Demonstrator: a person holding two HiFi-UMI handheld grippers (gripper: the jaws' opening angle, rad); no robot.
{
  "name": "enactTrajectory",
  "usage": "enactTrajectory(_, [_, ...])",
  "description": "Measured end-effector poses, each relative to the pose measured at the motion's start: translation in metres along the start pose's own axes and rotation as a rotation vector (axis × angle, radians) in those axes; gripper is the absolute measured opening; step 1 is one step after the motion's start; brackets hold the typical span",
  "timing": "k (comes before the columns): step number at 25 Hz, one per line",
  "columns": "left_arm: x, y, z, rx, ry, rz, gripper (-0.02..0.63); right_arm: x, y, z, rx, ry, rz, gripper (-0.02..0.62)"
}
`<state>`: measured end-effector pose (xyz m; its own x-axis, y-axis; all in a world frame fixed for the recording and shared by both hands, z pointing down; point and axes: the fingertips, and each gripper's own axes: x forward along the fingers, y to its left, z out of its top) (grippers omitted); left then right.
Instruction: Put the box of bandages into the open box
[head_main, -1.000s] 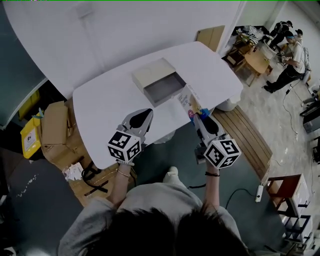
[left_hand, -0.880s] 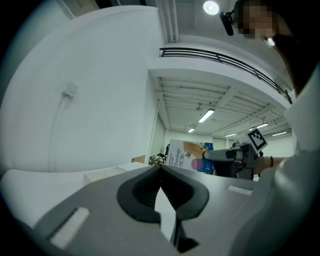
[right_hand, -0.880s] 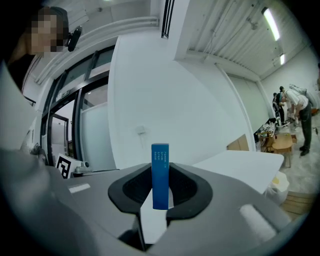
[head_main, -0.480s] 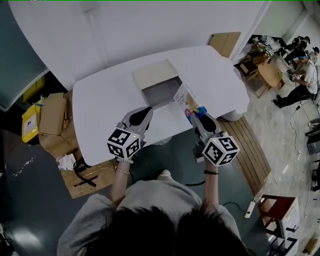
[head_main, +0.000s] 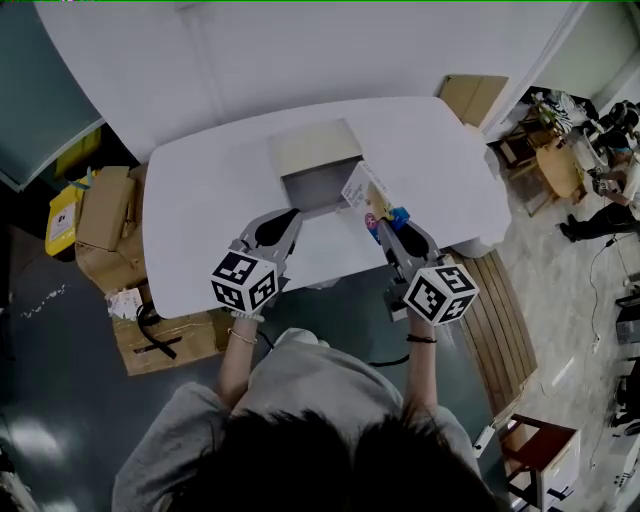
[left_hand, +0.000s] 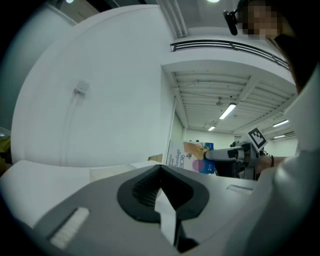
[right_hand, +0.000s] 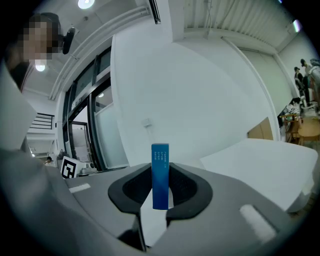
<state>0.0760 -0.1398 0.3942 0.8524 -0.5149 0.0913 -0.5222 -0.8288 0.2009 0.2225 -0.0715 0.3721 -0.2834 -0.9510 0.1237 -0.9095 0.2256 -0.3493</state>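
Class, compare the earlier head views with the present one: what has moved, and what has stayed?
The right gripper has carried the box of bandages a little closer to the open box. The left gripper has edged towards it too. Unchanged: that grip, the left gripper shut and empty, the open box's place on the table.

You stand at the near long edge of a white table (head_main: 200, 215) with rounded corners; its far edge runs close along the white wall (head_main: 300, 50); its right end reaches past you toward the tiled floor side; on the top, about midway along and nearer the wall than you, lies the open box (head_main: 318, 150); it rests flat on the table, its tan closed part toward the wall, its grey hollow facing you.
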Motion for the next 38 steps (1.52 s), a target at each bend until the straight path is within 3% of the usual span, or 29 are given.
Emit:
enactTrajectory(11, [0.012,0.023,-0.018,-0.039,0.063,0.059,-0.006,0.038,-0.015,-0.019,0.067,0.094,0.073,0.1])
enactTrajectory(19, [0.031,0.051,-0.033,-0.062,0.111,0.049,-0.006,0.079,-0.024,-0.037,0.111,0.202,0.114,0.1])
enactTrajectory(29, [0.049,0.086,-0.051,-0.106,0.172,0.018,-0.006,0.118,-0.036,-0.053,0.127,0.305,0.103,0.1])
enactTrajectory(38, [0.062,0.098,-0.068,-0.158,0.221,-0.006,-0.006,0.141,-0.058,-0.067,0.225,0.41,0.168,0.1])
